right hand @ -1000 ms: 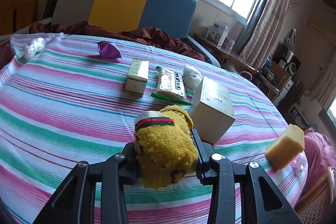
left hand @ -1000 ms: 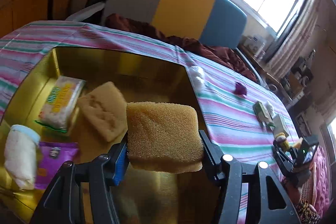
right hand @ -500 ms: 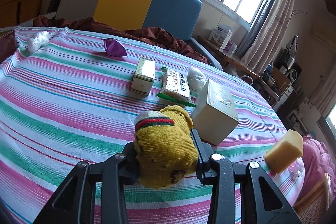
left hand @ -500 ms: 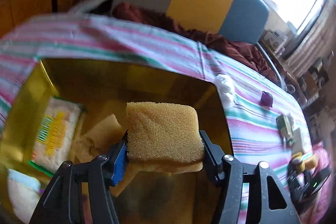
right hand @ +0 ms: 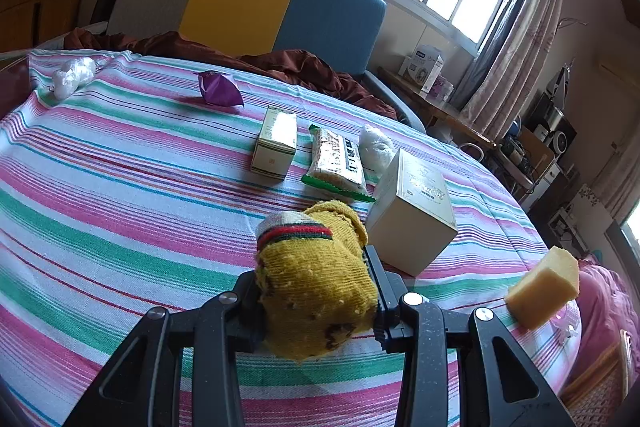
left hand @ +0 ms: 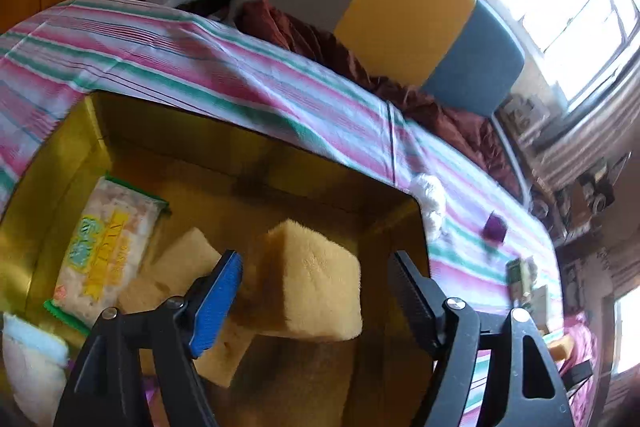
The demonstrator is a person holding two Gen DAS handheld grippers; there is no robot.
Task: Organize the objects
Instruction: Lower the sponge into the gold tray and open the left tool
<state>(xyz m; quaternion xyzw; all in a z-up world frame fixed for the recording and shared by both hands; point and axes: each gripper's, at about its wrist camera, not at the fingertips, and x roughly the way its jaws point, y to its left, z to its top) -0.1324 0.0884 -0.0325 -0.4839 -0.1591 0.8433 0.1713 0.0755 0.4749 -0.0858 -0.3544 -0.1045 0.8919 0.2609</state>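
Release is the step in hand on the left: the left claw (left hand: 316, 287) stands spread apart above the shiny gold rectangular box (left hand: 96, 131), and the thick yellow foam sponge block (left hand: 312, 287) sits loose between the fingers, touching neither pad as far as the blurred view shows. It seems to be dropping or resting tilted over the flatter tan sponge slab (left hand: 188, 267) already inside the box, beside the green-edged clear snack packet with yellow print (left hand: 104, 251). To finish well, the left claw should lift straight up with the fingers kept wide, so the blue pad does not drag the block back out, and it should clear the box wall before swinging toward the striped pink, green and white cloth on the tabletop (right hand: 120, 187).

The right claw (right hand: 316, 291) is clenched on the rolled mustard-yellow knitted sock with a red and green band (right hand: 316, 279), held above the cloth, near the cream cardboard cube box (right hand: 416, 211). It should wait until the left side is out of the way.

Compared with half a second ago, the left fingers have opened and the block has left their grip and turned. The right view is almost the same; the sock remains gripped.
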